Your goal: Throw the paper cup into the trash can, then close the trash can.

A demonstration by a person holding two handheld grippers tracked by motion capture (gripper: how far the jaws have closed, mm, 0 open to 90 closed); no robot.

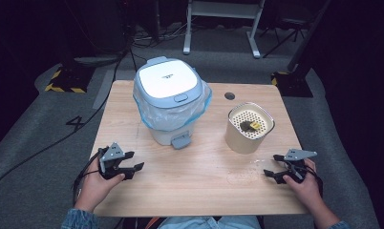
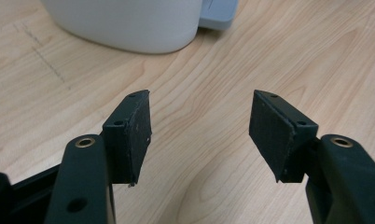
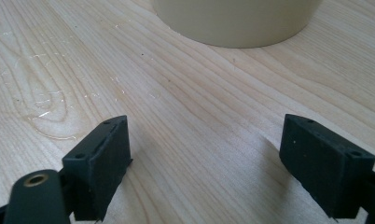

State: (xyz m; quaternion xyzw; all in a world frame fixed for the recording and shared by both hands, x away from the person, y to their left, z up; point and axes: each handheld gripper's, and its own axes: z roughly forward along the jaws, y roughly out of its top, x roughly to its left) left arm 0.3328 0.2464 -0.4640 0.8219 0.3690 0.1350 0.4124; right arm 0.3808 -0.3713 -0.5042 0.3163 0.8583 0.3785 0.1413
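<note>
Your counter (image 1: pixel 190 191) is a pale wooden top. On its far left stands the pedal bin (image 1: pixel 171 100), the biggest thing there: white body, blue-grey lid shut, a clear bag folded over its rim, its pedal facing you. To its right, well apart, sits the cream canister (image 1: pixel 249 128) with a perforated top and a small dark and yellow scrap on it. Your left gripper (image 1: pixel 128 167) rests at the near left edge, in front of the bin, jaws apart with nothing between them. Your right gripper (image 1: pixel 274 167) lies near the canister, jaws also wide apart over bare wood, beside a wet smear (image 3: pixel 41 112).
</note>
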